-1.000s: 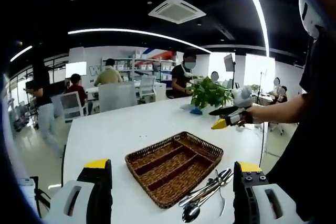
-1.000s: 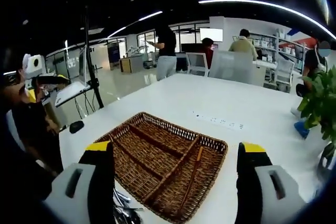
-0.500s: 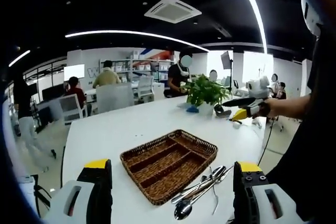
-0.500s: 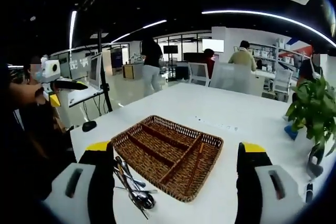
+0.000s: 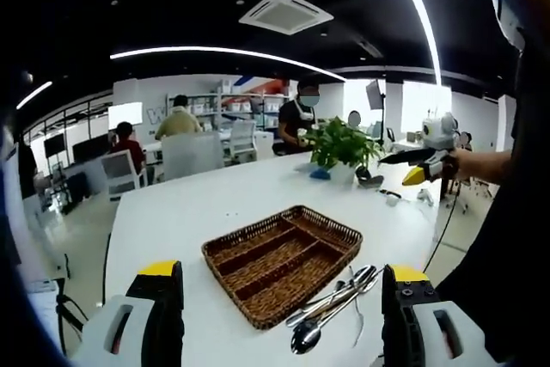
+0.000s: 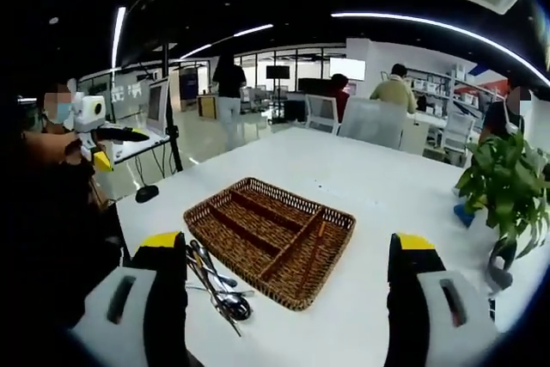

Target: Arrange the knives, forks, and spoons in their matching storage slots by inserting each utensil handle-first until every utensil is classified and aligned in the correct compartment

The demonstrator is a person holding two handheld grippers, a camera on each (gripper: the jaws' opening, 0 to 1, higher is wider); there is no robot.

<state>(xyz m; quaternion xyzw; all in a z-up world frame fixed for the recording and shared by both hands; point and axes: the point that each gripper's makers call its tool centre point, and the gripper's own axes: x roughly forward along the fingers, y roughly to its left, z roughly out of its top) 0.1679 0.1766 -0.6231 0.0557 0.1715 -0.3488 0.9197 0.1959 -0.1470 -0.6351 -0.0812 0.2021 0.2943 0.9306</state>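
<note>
Your white table (image 5: 215,204) carries everything, its near edge cut off below both views. On it sits the wicker tray (image 5: 284,262), whose compartments run lengthwise and look unfilled, though the weave makes the floors hard to read. In the right gripper view the same tray (image 6: 271,240) lies between your jaws, well ahead of them.

The utensils (image 5: 335,307) lie in a loose pile on the table just beside the tray's long side, outside every compartment. One spoon bowl is plain at the near end; the rest overlap too much for you to sort knives from forks. In the right gripper view the pile (image 6: 216,285) is partly hidden behind your left-hand jaw.

Your left gripper (image 5: 279,315) has its jaws spread wide, nothing between them. Your right gripper (image 6: 288,298) is likewise spread and holds nothing. A potted plant (image 5: 342,148) stands at the table's far end.
</note>
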